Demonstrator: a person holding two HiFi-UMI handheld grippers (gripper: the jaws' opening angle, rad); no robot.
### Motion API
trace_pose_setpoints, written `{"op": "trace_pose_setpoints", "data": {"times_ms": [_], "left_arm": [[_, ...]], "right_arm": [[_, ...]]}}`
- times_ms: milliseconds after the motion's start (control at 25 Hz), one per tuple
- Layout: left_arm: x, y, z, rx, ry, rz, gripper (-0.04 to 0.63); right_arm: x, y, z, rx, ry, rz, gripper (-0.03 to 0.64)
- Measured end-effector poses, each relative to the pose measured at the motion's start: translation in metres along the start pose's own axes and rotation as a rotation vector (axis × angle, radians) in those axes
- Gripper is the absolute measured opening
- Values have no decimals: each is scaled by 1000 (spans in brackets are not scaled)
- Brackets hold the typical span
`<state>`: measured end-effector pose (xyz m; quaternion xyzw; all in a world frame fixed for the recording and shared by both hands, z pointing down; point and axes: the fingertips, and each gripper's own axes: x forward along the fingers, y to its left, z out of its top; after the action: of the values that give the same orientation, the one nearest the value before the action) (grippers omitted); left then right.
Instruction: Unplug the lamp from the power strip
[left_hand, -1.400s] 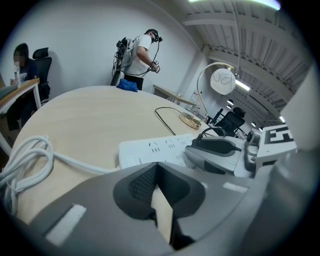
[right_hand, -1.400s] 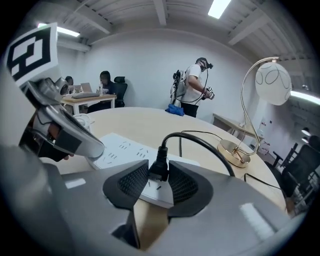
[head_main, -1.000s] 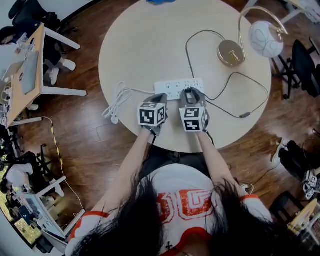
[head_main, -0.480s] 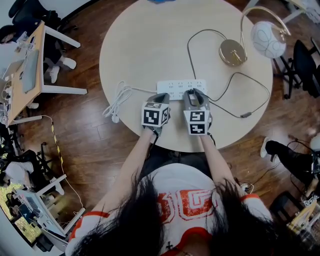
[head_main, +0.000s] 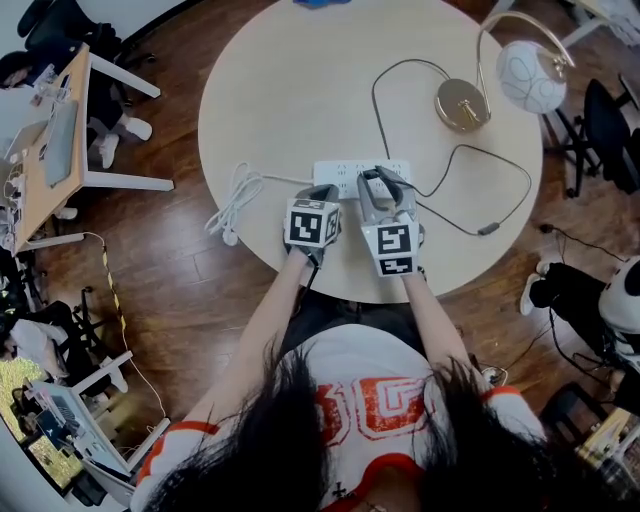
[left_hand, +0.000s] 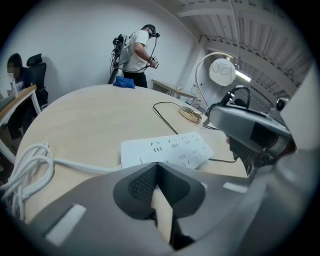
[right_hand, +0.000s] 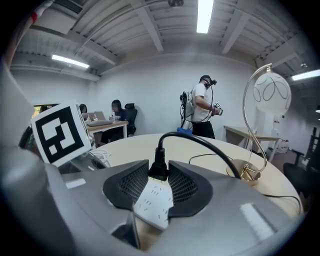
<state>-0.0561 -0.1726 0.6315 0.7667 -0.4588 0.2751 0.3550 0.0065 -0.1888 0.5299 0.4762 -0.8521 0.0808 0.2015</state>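
A white power strip (head_main: 345, 178) lies on the round table (head_main: 300, 90). My right gripper (head_main: 377, 186) is shut on the lamp's black plug (right_hand: 158, 167), which it holds just above the strip (right_hand: 152, 202) with the prongs showing. The black cord (head_main: 480, 165) runs from the plug to the lamp's gold base (head_main: 462, 105) under its white globe shade (head_main: 532, 77). My left gripper (head_main: 320, 192) is shut on nothing, its tips (left_hand: 157, 170) at the strip's (left_hand: 165, 150) near edge.
The strip's white cable lies coiled (head_main: 232, 205) at the table's left edge. A blue object (head_main: 322, 3) sits at the far rim. Desks (head_main: 55, 140) stand at the left and chairs (head_main: 610, 130) at the right. A person (right_hand: 202, 107) stands beyond the table.
My right gripper has tipped back towards me and lifted the black plug, so its prongs now show above the strip. The left gripper has stayed at the strip's edge.
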Motion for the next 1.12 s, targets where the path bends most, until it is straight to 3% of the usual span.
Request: {"op": "trace_pose_setpoints", "data": {"times_ms": [360, 480, 600, 680, 920, 1120], "left_arm": [[0, 6, 3, -170, -46, -78, 0], [-4, 3, -4, -204, -22, -102, 0], [-12, -6, -15, -184, 4, -128, 0], [-20, -10, -21, -185, -2, -140, 0], [-49, -17, -28, -231, -70, -171, 0], [-80, -11, -30, -266, -145, -174, 0]], "right_arm": [[-49, -4, -94, 70, 328, 43, 127], [-58, 5, -119, 108, 393, 63, 123], [-59, 11, -133, 147, 436, 76, 125], [-59, 14, -138, 184, 462, 91, 182], [-70, 19, -141, 311, 478, 105, 215], [-101, 23, -155, 398, 473, 48, 213]]}}
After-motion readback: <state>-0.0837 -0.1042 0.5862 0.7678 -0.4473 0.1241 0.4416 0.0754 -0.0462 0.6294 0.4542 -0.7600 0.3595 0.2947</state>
